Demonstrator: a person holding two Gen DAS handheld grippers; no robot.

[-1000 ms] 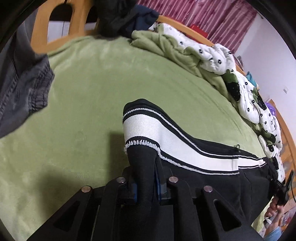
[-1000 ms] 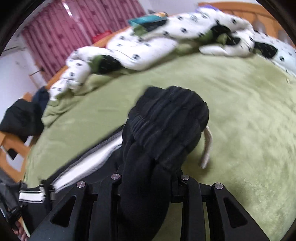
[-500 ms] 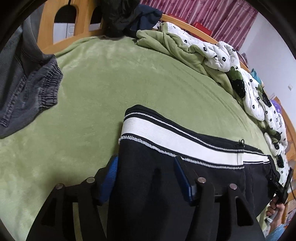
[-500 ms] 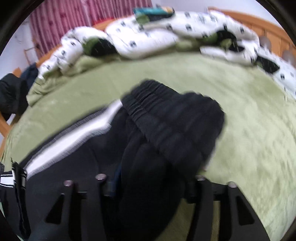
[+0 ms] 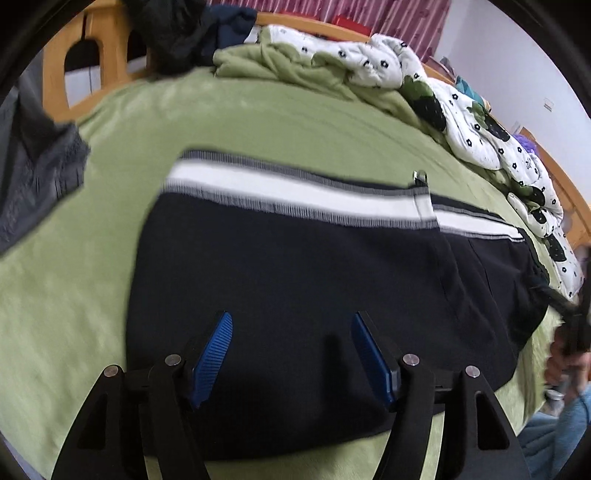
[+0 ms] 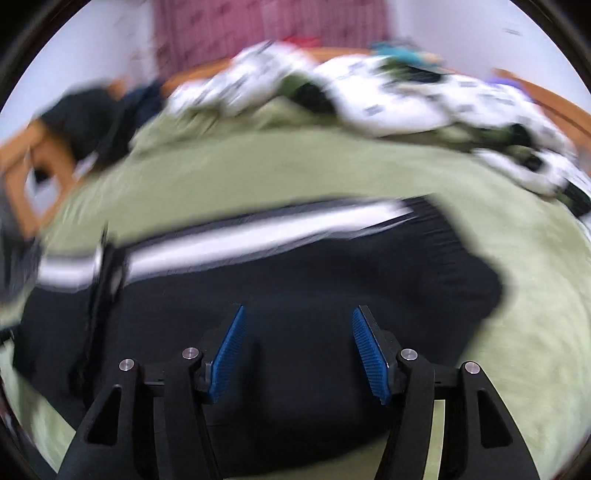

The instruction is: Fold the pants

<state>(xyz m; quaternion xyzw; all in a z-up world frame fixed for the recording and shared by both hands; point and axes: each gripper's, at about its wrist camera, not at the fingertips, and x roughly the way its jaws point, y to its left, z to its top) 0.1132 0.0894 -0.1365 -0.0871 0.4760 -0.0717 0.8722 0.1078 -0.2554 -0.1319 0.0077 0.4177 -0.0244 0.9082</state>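
The black pants (image 5: pixel 295 266) with a white side stripe (image 5: pixel 295 192) lie flat on the green blanket (image 5: pixel 258 122). In the left wrist view my left gripper (image 5: pixel 291 317) hovers over the near part of the dark cloth. Its jaws are opening, the blue pads (image 5: pixel 212 354) stand well apart and nothing is pinched between them. The right wrist view is blurred by motion. It shows the same pants (image 6: pixel 295 280) spread below my right gripper (image 6: pixel 298 310), which is open with only flat cloth beneath its pads (image 6: pixel 369 354).
Grey jeans (image 5: pixel 33 177) hang in at the left. A white flowered quilt (image 5: pixel 461 122) is bunched along the far side of the bed. Dark clothes (image 5: pixel 173 33) drape over the wooden bed frame (image 5: pixel 96 48). A person's hand (image 5: pixel 565 354) shows at the right edge.
Both grippers were shut on bunched parts of the pants and have let go. The pants now lie flat, and both grippers have drawn back over them with their jaws apart.
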